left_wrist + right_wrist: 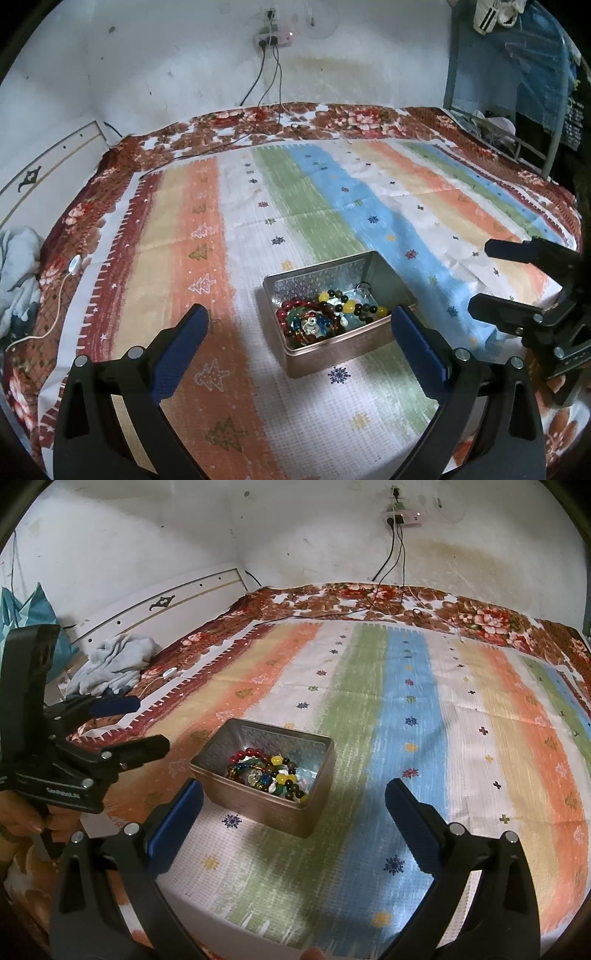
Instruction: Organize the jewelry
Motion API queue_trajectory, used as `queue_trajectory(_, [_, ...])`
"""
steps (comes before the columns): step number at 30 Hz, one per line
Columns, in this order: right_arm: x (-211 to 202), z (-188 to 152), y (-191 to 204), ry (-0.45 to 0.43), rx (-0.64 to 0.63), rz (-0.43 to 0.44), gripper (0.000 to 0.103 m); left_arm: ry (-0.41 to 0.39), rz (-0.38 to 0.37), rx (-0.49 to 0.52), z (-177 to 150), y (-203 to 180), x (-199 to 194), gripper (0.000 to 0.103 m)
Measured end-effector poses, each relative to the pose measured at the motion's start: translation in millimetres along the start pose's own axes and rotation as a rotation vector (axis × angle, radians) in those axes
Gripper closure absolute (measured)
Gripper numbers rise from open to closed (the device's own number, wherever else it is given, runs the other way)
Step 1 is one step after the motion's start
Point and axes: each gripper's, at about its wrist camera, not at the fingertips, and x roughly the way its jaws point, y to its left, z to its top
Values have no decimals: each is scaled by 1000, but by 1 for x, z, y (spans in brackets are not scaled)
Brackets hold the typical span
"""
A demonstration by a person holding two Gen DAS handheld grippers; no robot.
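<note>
So the metal tin [334, 295] sat open on the striped cloth [303, 199], with a heap of beaded jewelry [328, 314] piled in its near end. In the left wrist view the left gripper [300, 323] had its blue-padded fingers [181, 347] spread wide and held nothing. The tin sat between the two tips, shifted toward the 3 o'clock finger, whose tip overlapped the tin's near right corner. Couldn't tell if it was touching the tin or just hovering in front.

The right gripper [293, 806] was also wide open and empty. In its own view the tin [264, 775] lay between its fingers, closer to the 9 o'clock one, with the beads [269, 771] around 12 o'clock from the gap. From the left camera the right gripper [480, 280] showed at 3 o'clock, clear of the tin.
</note>
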Motion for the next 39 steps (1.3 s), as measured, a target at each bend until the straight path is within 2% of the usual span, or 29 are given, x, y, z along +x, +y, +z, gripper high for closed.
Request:
queue_trajectory(31, [2, -3, 0, -14, -14, -8, 6, -10, 10, -35, 5, 7, -1, 6])
queue_trajectory(39, [2, -3, 0, -15, -14, -7, 6, 17, -1, -48, 2, 8, 4, 6])
